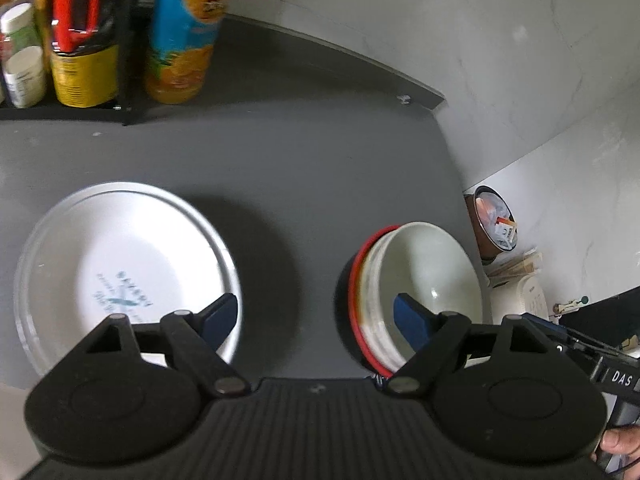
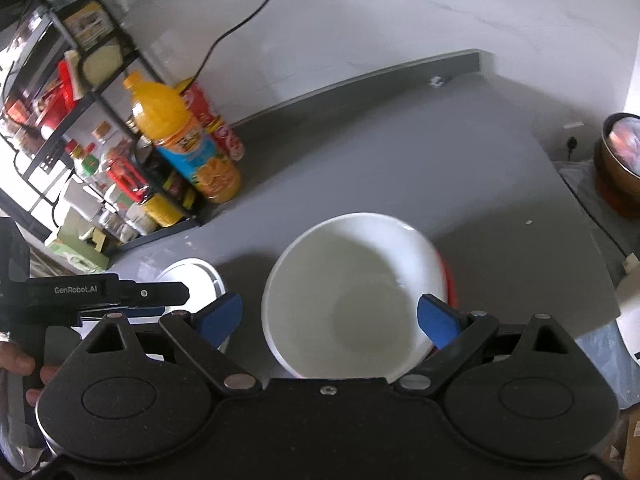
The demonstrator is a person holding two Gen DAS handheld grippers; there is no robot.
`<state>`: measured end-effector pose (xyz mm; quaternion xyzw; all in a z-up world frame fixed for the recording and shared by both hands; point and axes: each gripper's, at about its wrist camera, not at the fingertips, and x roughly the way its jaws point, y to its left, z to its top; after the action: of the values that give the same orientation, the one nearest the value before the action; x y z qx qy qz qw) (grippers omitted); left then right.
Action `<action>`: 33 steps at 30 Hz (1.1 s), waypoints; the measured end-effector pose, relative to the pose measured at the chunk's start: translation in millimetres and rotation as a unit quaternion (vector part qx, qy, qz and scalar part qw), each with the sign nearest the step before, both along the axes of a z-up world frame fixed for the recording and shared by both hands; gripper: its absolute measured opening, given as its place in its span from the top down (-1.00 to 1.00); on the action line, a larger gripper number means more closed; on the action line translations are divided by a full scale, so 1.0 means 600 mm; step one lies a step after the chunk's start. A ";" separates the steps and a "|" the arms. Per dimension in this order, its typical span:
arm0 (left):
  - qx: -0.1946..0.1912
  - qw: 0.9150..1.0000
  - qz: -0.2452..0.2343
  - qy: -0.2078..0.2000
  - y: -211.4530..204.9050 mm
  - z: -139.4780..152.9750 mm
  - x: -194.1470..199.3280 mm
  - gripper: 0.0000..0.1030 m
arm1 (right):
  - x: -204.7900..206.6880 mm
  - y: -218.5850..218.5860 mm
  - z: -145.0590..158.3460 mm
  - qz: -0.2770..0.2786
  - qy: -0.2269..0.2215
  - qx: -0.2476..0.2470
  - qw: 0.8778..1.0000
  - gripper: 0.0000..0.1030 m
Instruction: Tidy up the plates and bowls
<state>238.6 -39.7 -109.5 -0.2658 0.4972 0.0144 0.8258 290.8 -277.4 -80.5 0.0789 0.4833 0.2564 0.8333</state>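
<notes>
A white plate [image 1: 120,264] with green print lies on the grey counter [image 1: 280,168] at the left. To its right stands a stack of bowls [image 1: 424,276], a white one nested in a red-rimmed one. My left gripper [image 1: 316,314] is open above the gap between plate and bowls, its fingertips over the plate's edge and the bowl's rim. In the right wrist view the white bowl [image 2: 352,292] sits between the wide-spread fingers of my open right gripper [image 2: 330,314]. The plate [image 2: 196,280] shows at lower left, partly hidden by the other gripper.
A black wire rack [image 2: 100,128] of jars and cans stands at the back left, with an orange juice bottle [image 2: 184,140] and a red can [image 2: 212,120] beside it. A brown bowl [image 2: 620,164] sits off the counter's right edge. The wall is close behind.
</notes>
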 end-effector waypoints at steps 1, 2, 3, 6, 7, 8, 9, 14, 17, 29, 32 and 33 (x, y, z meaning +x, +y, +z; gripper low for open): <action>0.000 1.000 -0.001 0.000 -0.007 -0.002 0.006 -0.62 | 0.004 -0.007 -0.003 -0.003 0.001 -0.001 1.000 -0.84; 0.002 1.000 -0.002 0.003 -0.015 -0.004 0.012 -0.62 | 0.008 -0.013 -0.006 -0.006 0.003 -0.003 1.000 -0.84; 0.004 1.000 -0.003 0.004 -0.022 -0.006 0.018 -0.62 | 0.012 -0.019 -0.010 -0.008 0.005 -0.004 1.000 -0.84; 0.007 1.000 -0.003 0.009 -0.045 -0.014 0.035 -0.62 | 0.025 -0.034 -0.023 -0.012 0.011 -0.011 1.000 -0.84; 0.008 1.000 -0.002 0.012 -0.051 -0.017 0.040 -0.62 | 0.028 -0.038 -0.027 -0.013 0.013 -0.013 1.000 -0.84; 0.008 1.000 -0.001 0.016 -0.056 -0.022 0.046 -0.62 | 0.033 -0.044 -0.032 -0.015 0.016 -0.015 1.000 -0.84; 0.008 1.000 -0.001 0.019 -0.062 -0.026 0.051 -0.62 | 0.037 -0.049 -0.037 -0.017 0.018 -0.017 1.000 -0.84; 0.010 0.999 0.001 0.032 -0.090 -0.050 0.076 -0.62 | 0.056 -0.063 -0.067 -0.021 0.034 -0.027 0.999 -0.84; 0.015 0.999 0.003 0.045 -0.102 -0.069 0.088 -0.62 | 0.068 -0.070 -0.087 -0.023 0.048 -0.035 0.998 -0.84; 0.016 0.996 0.032 0.084 -0.104 -0.127 0.100 -0.31 | 0.100 -0.063 -0.149 0.000 0.098 -0.029 0.995 -0.46; -0.001 0.994 0.044 0.098 -0.100 -0.141 0.099 0.01 | 0.106 -0.054 -0.163 0.008 0.108 -0.033 0.994 -0.33; -0.004 0.995 0.042 0.096 -0.100 -0.142 0.098 0.04 | 0.107 -0.052 -0.168 0.008 0.111 -0.033 0.993 -0.28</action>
<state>297.4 -99.6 -194.9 -0.2869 0.5627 0.0724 0.7719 354.9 -308.3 -181.4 0.0751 0.5820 0.2368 0.7743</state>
